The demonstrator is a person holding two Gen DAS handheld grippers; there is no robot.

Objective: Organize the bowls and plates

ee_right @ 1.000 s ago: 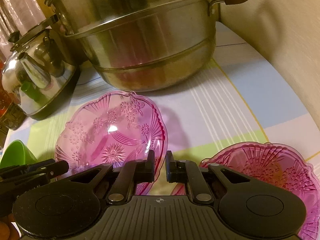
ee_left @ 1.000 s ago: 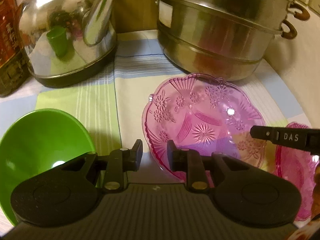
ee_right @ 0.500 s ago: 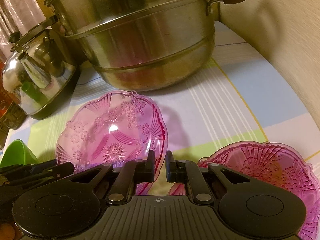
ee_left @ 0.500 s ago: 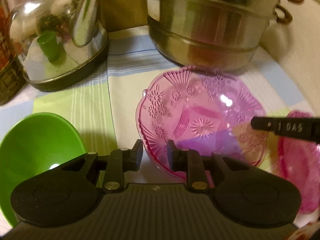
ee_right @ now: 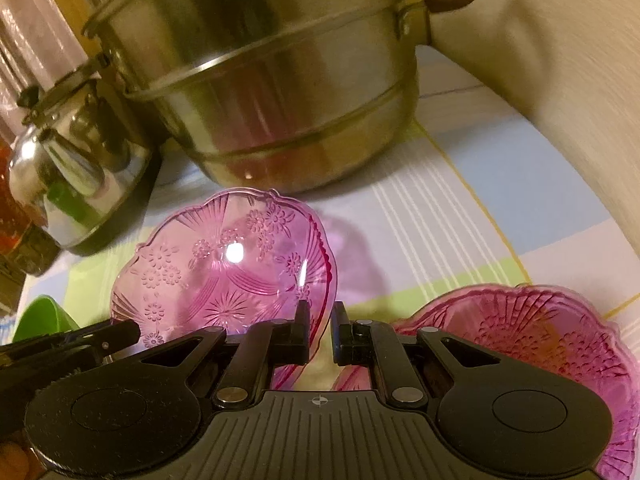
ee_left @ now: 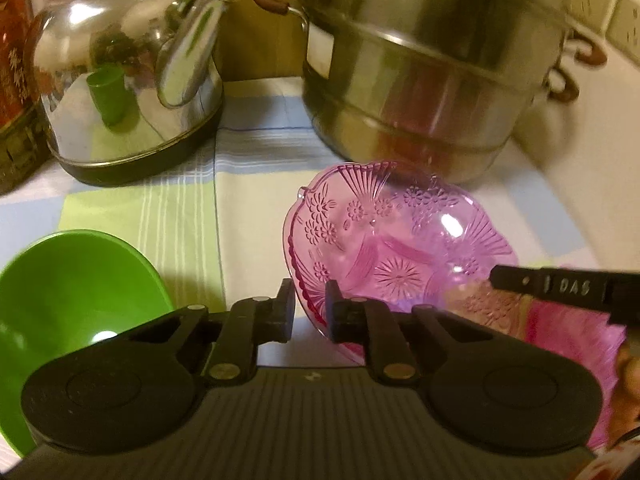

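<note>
A clear pink patterned bowl [ee_left: 400, 240] [ee_right: 224, 272] stands on the checked cloth in front of the steamer pot. My left gripper [ee_left: 310, 308] [ee_right: 116, 334] is at its near left rim. The jaws are closing, with that thin rim between the pads and pinched. A second pink bowl [ee_right: 520, 352] [ee_left: 568, 344] lies to the right, partly under my right gripper [ee_right: 320, 320] [ee_left: 498, 276]. That gripper is shut, and I see nothing between its pads. A green bowl [ee_left: 72, 300] [ee_right: 40, 316] sits at the left.
A large steel steamer pot [ee_left: 432, 72] and a shiny kettle [ee_left: 128, 92] stand at the back. A dark bottle [ee_left: 12, 80] is at the far left. A pale wall [ee_right: 560, 100] bounds the right side. Bare cloth [ee_left: 248, 208] shows between the green and pink bowls.
The left jaws have narrowed onto the pink bowl's rim, and the left view has shifted slightly. The bowls and the right gripper have not moved.
</note>
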